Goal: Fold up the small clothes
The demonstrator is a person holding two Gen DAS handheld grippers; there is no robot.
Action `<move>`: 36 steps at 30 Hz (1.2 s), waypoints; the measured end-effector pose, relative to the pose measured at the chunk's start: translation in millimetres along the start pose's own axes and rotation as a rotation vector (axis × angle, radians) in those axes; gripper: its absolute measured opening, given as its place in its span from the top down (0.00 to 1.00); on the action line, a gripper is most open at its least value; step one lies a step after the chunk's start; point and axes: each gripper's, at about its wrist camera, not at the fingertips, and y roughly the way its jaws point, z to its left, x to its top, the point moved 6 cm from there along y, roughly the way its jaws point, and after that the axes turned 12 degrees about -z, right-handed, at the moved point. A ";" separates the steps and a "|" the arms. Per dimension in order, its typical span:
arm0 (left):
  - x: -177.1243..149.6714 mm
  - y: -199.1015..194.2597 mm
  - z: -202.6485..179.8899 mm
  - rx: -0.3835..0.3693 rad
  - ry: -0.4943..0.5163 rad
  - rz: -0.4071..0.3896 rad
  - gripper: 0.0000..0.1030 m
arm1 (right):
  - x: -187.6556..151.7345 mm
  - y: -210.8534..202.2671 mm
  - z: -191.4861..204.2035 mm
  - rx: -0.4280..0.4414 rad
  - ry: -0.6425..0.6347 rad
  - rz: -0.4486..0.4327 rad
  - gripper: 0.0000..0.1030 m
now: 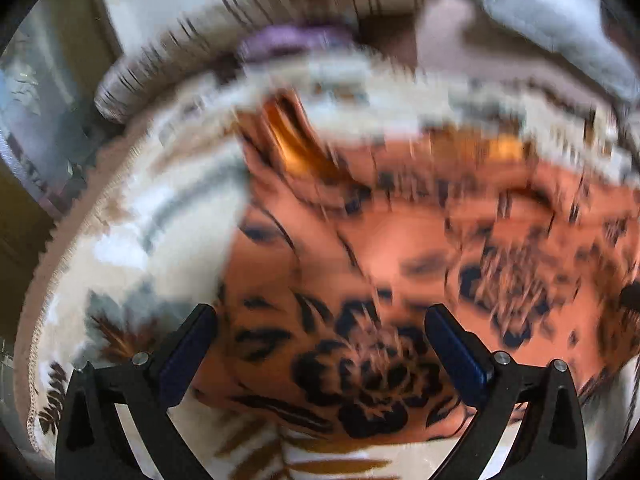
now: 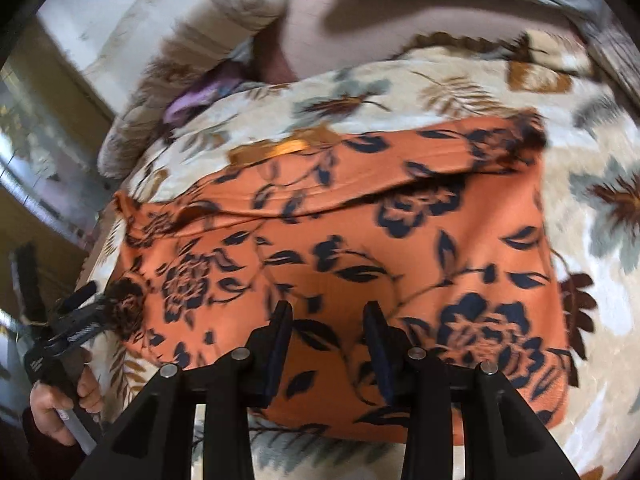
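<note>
Orange knit garment with a dark navy rose-and-leaf print lies flat on a cream plush blanket patterned with grey and brown leaves. In the right wrist view the soft, thin cloth forms a roughly rectangular shape whose long axis runs left to right, with its far part folded over as a band that slopes up toward the right. A shiny amber satin label shows at the far edge.

The right gripper has black rigid arms with dark pads; its jaws stand partly apart above the near middle of the garment, with nothing between them and no visible contact. At the left edge of this view the left gripper appears, held by a person's hand, its tips at the garment's left corner, which looks bunched there; whether they touch it cannot be told.

The left wrist view is heavily blurred. It shows the left gripper with blue-padded fingers spread wide, empty, over the garment's printed cloth, and the blanket's stitched hem curving on the left. Only this view shows the striped beige cushion clearly across the far side. Both views catch a small purple cloth beyond the blanket's far edge.
</note>
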 end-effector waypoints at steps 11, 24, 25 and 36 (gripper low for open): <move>-14.7 2.8 -0.7 0.026 -0.048 -0.075 0.00 | -17.6 20.5 5.2 -0.045 -0.057 0.073 0.57; -3.0 -5.7 1.8 0.050 0.013 0.001 0.00 | 7.5 13.3 45.2 0.034 -0.044 -0.027 0.57; -1.7 -7.2 3.6 0.054 0.012 -0.005 0.00 | 12.4 22.1 55.7 0.036 -0.042 -0.034 0.57; -16.6 13.1 21.4 -0.077 -0.182 0.148 0.00 | 91.3 119.4 76.4 -0.171 -0.044 -0.049 0.58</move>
